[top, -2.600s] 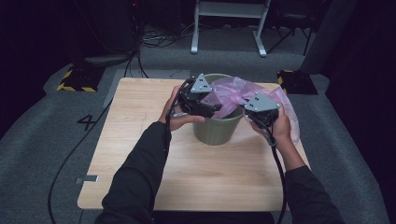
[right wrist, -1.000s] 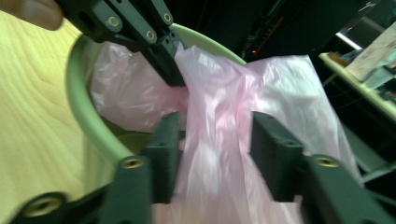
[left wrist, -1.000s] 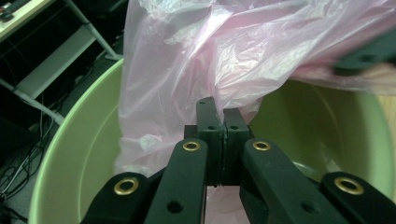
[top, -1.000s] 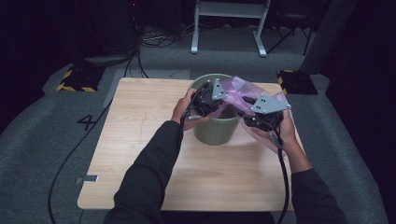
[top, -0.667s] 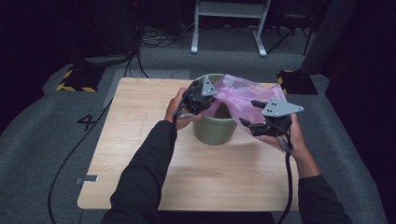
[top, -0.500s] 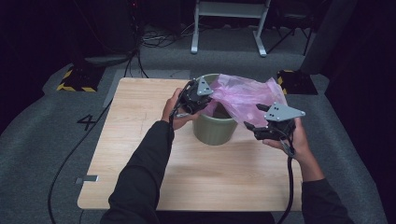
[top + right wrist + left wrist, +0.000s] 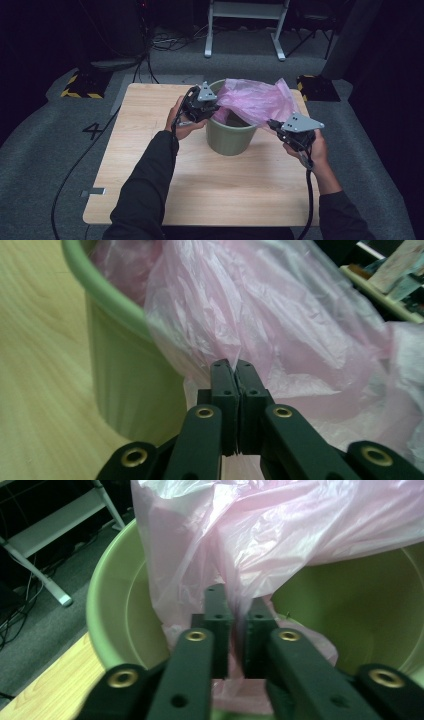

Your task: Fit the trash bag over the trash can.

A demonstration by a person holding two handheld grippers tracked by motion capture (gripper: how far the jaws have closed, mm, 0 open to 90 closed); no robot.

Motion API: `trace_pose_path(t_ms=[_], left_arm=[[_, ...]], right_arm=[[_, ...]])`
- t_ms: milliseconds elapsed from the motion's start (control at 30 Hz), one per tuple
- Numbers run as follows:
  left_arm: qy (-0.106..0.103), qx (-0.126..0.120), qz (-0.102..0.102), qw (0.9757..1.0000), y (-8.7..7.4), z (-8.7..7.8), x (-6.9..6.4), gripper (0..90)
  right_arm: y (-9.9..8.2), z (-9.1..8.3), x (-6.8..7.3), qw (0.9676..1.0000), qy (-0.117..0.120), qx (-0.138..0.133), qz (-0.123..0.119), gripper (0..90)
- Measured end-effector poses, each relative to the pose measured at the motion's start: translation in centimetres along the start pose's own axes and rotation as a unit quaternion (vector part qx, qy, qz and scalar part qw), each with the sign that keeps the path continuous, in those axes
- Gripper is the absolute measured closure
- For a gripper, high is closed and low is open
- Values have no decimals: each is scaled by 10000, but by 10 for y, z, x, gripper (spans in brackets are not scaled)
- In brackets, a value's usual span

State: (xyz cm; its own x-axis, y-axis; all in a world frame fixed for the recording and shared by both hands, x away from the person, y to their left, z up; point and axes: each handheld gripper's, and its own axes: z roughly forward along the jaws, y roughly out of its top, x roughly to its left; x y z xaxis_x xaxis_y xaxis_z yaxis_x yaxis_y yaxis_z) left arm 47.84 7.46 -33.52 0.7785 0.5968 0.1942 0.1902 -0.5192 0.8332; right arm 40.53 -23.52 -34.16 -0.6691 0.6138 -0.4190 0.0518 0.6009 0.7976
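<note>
A green bin [image 7: 231,136] stands mid-table with a pink plastic bag [image 7: 257,99] spread over its mouth. My left gripper [image 7: 215,107] is at the bin's left rim. In the left gripper view its jaws [image 7: 236,597] have just been opening: a narrow gap shows, with the bag's film [image 7: 280,530] running down between the pads, above the bin's inside [image 7: 107,610]. My right gripper [image 7: 273,123] is off the bin's right side. Its jaws [image 7: 234,365] have just closed and pinch the bag's edge [image 7: 260,315] outside the bin wall [image 7: 115,390].
The wooden table [image 7: 150,165] has bare room in front of and left of the bin. Behind it on the grey floor are a white stand [image 7: 245,25], cables [image 7: 150,45] and two yellow-and-black blocks [image 7: 80,86] [image 7: 314,86].
The right gripper has moved right and a little down, drawing the bag out over the bin's right rim. The left gripper has shifted left to the left rim.
</note>
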Motion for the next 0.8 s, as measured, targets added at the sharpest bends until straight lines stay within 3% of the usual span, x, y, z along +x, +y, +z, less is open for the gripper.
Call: trace_pose_path(t_ms=[200,300,467,600,733,800], left_arm=[[-54,-303,-186,9994,1,-8,-3,409],[-34,-528,-156,9985,6,-15,-8,296],[-351,-542,29,9979,18,-10,-20,297],[-380,-421,189,9982,25,1,-33,312],[-195,-143,443,9987,28,9,-40,482],[-173,-65,553,9983,27,10,-40,635]], right_arm=[[15,-1,-2,9999,-81,-25,-120,900],[22,-1,-3,9995,-150,26,-265,899],[33,1,1,9993,-78,-102,-359,892],[41,4,9,9986,-15,-121,-519,885],[46,5,13,9980,43,-189,-594,868],[48,4,15,9978,129,-241,-611,839]])
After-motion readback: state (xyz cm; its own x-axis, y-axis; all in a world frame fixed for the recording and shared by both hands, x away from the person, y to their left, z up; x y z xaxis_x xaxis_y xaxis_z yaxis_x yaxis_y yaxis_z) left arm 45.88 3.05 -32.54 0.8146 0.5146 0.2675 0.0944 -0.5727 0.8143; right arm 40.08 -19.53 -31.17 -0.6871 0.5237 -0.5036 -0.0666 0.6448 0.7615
